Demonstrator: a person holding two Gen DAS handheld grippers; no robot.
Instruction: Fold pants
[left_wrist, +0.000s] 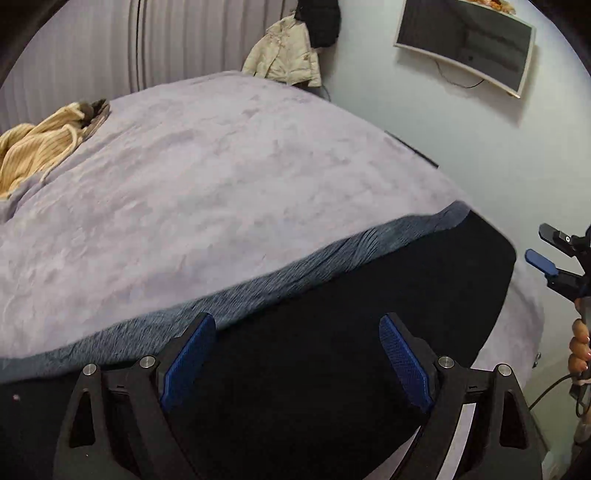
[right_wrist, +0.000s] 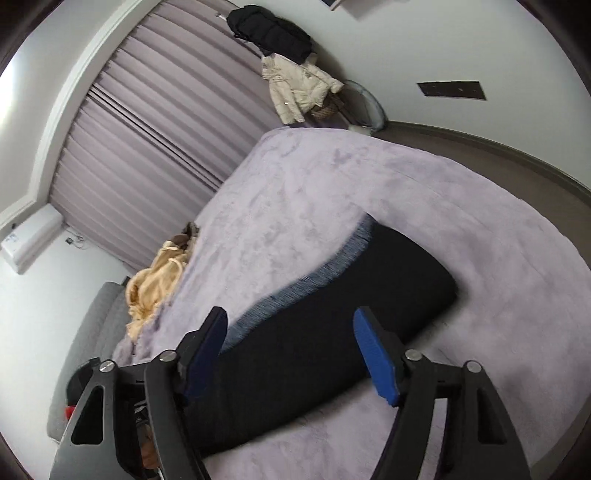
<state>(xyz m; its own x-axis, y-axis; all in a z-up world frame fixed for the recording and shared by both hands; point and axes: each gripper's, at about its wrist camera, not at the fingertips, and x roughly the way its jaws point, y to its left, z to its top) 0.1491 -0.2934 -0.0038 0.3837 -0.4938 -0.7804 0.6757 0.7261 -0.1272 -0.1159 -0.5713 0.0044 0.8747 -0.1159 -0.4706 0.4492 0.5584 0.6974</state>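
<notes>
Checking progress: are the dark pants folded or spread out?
Folded: the dark pants lie as one compact, thick oblong on the lilac plush blanket, no separate legs showing.

black frames, blue ribbed pads (left_wrist: 188, 360), silver screws (right_wrist: 413, 355), bare-skinned hand (left_wrist: 580, 349).

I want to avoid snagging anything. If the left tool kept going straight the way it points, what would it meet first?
Probably the black pants lying on the bed cover: the open left tool points right at them, though depth is unclear.
</notes>
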